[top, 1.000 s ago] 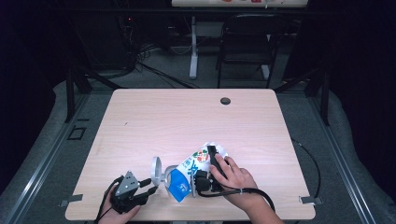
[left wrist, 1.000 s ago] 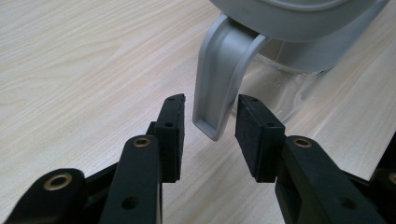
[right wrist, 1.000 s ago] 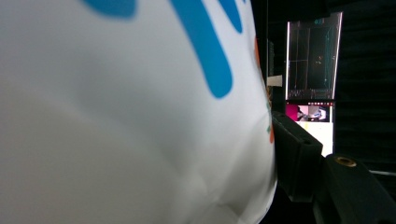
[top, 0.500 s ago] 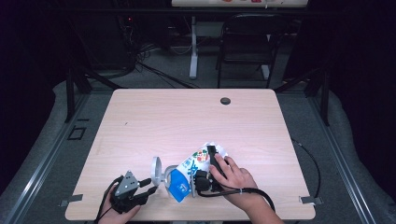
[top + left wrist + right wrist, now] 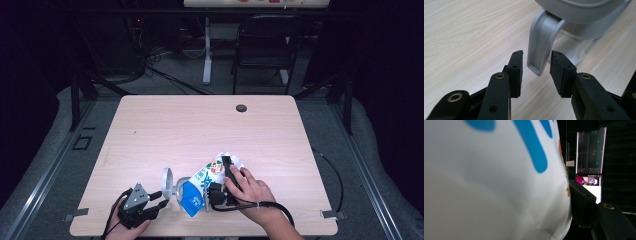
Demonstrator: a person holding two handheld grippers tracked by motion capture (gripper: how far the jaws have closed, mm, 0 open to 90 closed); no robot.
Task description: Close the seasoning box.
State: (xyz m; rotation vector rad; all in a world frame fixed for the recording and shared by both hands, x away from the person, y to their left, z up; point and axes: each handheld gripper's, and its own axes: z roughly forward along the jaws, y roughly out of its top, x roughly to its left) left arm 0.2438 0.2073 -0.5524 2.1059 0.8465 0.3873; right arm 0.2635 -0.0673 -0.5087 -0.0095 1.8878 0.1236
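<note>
Left hand-held gripper (image 5: 536,68) jaws straddle the pitcher handle (image 5: 541,45) without contact; right hand-held gripper (image 5: 220,192) apparently clamps the printed bag (image 5: 200,187).

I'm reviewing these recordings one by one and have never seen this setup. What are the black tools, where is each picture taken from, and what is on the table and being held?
A person sits at a wooden table with a hand-held two-jaw claw in each hand. The high view looks down from above the person's side. The other two pictures come from cameras riding on the claws.

The left claw is open, its jaws either side of the grey handle of a clear jug without pressing on it.

The right claw is closed on a white and blue bag printed with colourful pictures. In the right gripper view the bag sits right against the camera, with one black jaw pressed to its side.
</note>
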